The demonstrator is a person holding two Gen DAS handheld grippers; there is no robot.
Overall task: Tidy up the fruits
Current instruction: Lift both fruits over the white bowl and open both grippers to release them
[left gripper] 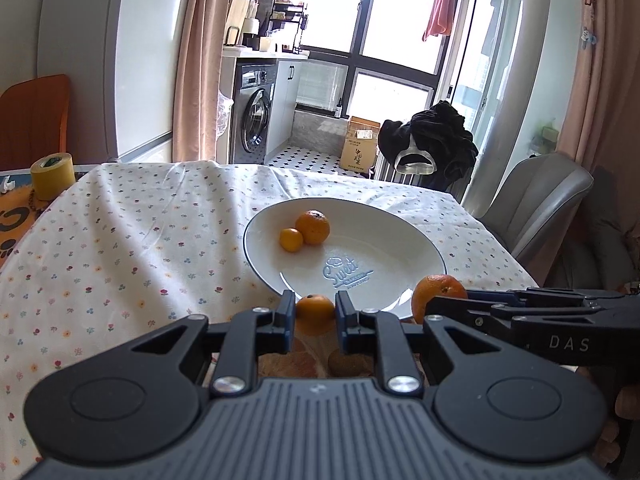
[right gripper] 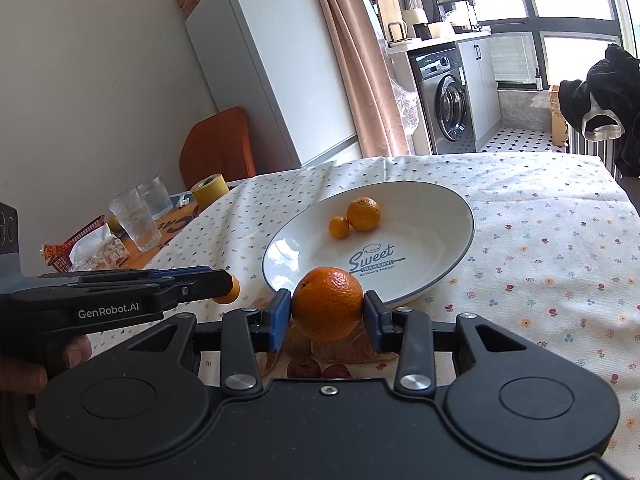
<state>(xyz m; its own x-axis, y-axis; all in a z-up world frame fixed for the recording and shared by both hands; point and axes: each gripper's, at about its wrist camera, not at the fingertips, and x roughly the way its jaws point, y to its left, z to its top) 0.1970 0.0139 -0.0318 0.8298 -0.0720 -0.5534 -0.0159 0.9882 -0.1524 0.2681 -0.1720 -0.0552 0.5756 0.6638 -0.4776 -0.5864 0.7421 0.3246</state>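
Observation:
A white plate marked "Sweet" sits on the flowered tablecloth and holds an orange and a smaller one; plate, orange and small one also show in the right wrist view. My left gripper is shut on a small orange just before the plate's near rim. My right gripper is shut on a large orange, which also shows in the left wrist view. More fruit lies below the grippers, mostly hidden.
A yellow tape roll stands at the table's left edge. Two glasses and a red basket sit at the far left. A grey chair stands to the right. A pile of brown fruits lies under the right gripper.

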